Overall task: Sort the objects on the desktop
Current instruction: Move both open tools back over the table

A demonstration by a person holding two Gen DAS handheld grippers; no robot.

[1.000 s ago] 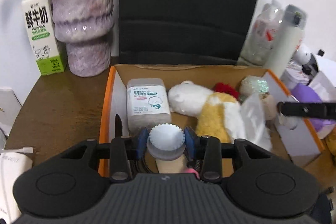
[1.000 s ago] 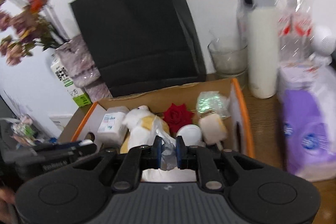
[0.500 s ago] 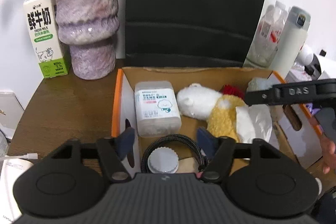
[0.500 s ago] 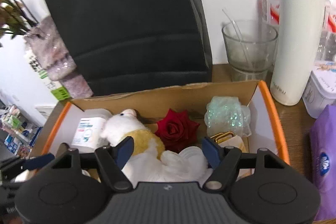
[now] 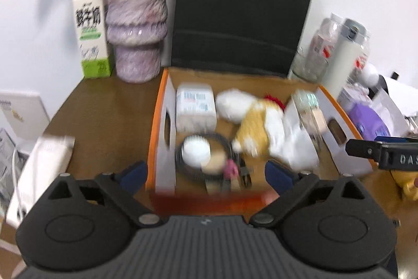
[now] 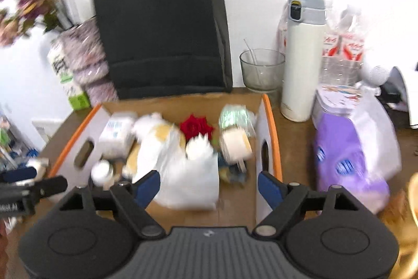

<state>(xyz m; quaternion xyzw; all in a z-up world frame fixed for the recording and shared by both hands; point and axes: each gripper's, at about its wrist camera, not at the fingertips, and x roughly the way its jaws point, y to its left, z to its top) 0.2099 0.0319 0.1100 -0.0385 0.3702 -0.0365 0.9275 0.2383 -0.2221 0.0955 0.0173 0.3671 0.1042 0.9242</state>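
Observation:
An orange-rimmed cardboard box (image 5: 160,122) (image 6: 270,119) sits on the brown desk. It holds a wipes pack (image 5: 196,106), a white-and-yellow plush toy (image 5: 250,119), a red rose (image 6: 196,126), a white plastic bag (image 6: 188,174), a white-capped bottle (image 5: 196,151) inside a black cable coil (image 5: 224,145), and a glittery wrapped item (image 6: 233,117). My left gripper (image 5: 206,174) is open and empty, above the box's near edge. My right gripper (image 6: 209,184) is open and empty, above the box's near right part. Both views are motion-blurred.
Behind the box stand a black bag (image 5: 243,9), a purple vase (image 5: 135,25), a milk carton (image 5: 90,30), a glass (image 6: 261,69) and a white flask (image 6: 303,56). A purple tissue pack (image 6: 344,156) lies right of the box. A white device (image 5: 44,158) lies left.
My left gripper let go of the white-capped bottle into the box, opened and pulled back. My right gripper let go of the plastic bag, opened and pulled back.

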